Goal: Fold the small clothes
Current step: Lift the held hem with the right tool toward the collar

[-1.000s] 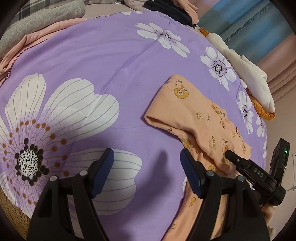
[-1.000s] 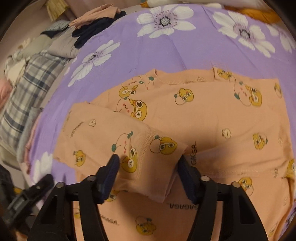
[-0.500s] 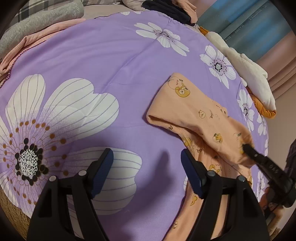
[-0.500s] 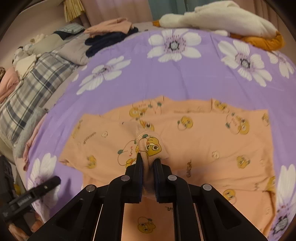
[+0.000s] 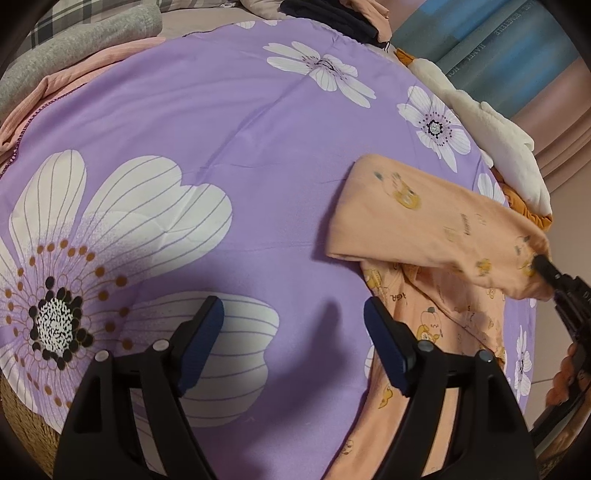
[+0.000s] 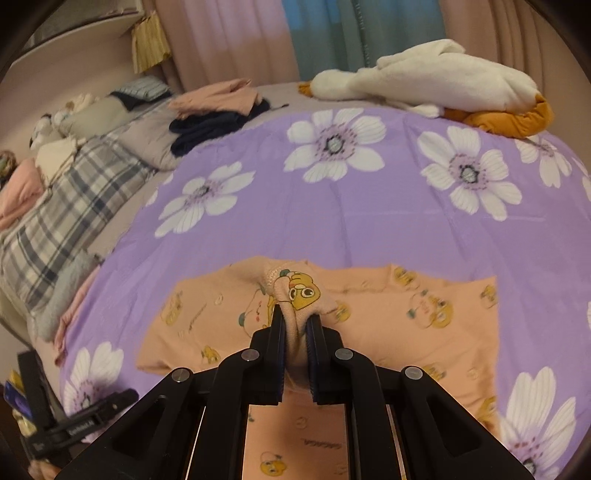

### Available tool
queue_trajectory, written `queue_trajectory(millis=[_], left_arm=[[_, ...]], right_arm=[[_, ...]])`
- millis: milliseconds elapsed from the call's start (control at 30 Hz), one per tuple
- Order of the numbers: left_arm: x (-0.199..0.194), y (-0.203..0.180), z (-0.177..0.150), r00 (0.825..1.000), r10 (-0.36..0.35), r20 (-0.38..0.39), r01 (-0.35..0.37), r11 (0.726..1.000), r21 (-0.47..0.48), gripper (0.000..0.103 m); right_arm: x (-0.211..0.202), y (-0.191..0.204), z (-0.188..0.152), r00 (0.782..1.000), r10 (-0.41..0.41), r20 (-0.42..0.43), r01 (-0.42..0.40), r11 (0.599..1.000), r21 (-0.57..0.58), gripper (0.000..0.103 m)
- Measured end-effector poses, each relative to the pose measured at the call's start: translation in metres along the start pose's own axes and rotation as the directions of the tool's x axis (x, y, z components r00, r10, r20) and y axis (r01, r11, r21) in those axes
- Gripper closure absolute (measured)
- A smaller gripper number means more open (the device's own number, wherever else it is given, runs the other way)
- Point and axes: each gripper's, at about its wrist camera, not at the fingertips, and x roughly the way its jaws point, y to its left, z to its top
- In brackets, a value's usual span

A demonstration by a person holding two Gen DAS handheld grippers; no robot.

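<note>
Right gripper [image 6: 295,325] clamped on shirt [image 6: 388,325] sleeve cuff, lifted above bedspread [image 6: 332,221]; left gripper [image 5: 293,325] wide apart, holding nothing.

pink and blue curtains [image 6: 280,33] behind bed [image 6: 369,229]

Dim warm light, fisheye-warped edges

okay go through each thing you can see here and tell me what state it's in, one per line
Right claw: shut on the shirt cuff, lifting it.
Left claw: open, empty, over the sheet.
Shirt: partly folded, one sleeve raised, the rest flat.
Sheet: spread flat.
Dark clothes: folded, stacked.
Plush goose: lying on its side.
</note>
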Motion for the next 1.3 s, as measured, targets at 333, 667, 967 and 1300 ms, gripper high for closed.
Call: queue_trajectory(millis=[333,667,967,1300], left_arm=[[0.005,-0.023,0.014,0.999,-0.026,-0.024,0.027,0.998,0.053,0.024],[0.024,-0.071,0.045,0.999,-0.038,-0.022,0.042,0.984,0.176,0.025],[0.063,-0.109,0.063,0.999,-0.028,-0.043,0.038,0.964,0.263,0.049],[0.092,-0.122,0.074,0.998,0.021,-0.051,-0.004,0.947,0.323,0.055]], right_arm=[[-0.027,-0.051,0.016,0.996,-0.068,0.057,0.063,0.995,0.081,0.092],[-0.018,-0.121,-0.006,0.991,-0.132,-0.015,0.132,0.967,0.217,0.092],[0.010,-0.158,-0.041,0.983,-0.133,-0.130,0.165,0.946,0.280,0.092],[0.009,-0.175,-0.047,0.987,-0.096,-0.132,0.136,0.930,0.342,0.092]])
